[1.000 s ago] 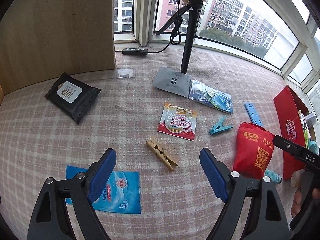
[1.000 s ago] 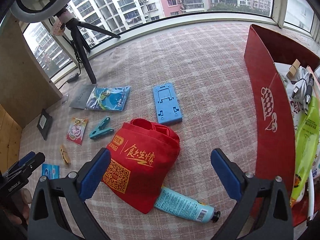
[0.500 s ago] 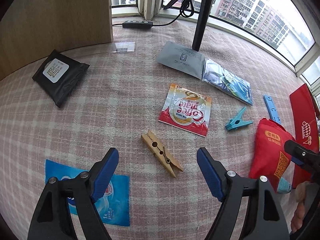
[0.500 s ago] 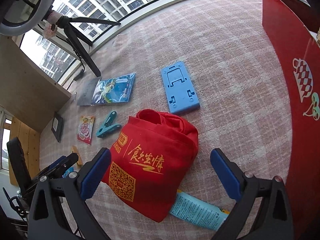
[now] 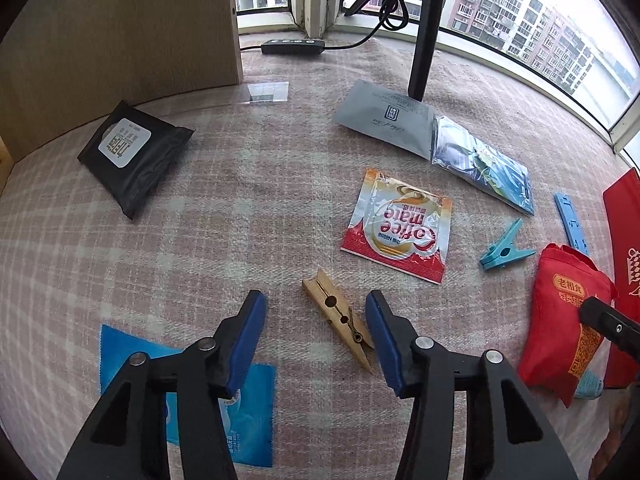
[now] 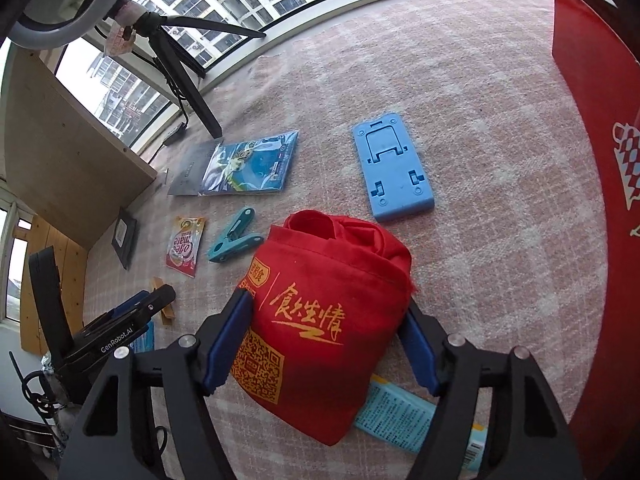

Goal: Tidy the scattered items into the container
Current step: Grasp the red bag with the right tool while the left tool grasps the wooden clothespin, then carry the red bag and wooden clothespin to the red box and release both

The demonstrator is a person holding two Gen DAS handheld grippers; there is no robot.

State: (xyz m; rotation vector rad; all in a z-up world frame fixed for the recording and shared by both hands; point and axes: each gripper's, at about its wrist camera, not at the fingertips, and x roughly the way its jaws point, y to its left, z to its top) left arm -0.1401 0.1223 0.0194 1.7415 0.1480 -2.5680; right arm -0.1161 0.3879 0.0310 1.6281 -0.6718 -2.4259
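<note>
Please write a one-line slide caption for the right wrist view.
Right gripper closing around a red cloth bag on the checked cloth, beside the red container.

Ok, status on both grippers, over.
Left gripper closing around wooden clothespin, not yet pinched. Right gripper closing on red bag, pads at its sides. Nothing blocking.

Blue tube (image 6: 404, 414) mostly hidden under red bag (image 6: 320, 332); red container (image 6: 596, 184) cut off at frame edge.

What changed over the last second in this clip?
Both tools came down and are closing: the left tool around the wooden clothespin, the right tool around the red fabric bag. Neither item has left the checked cloth; everything else stayed put.
</note>
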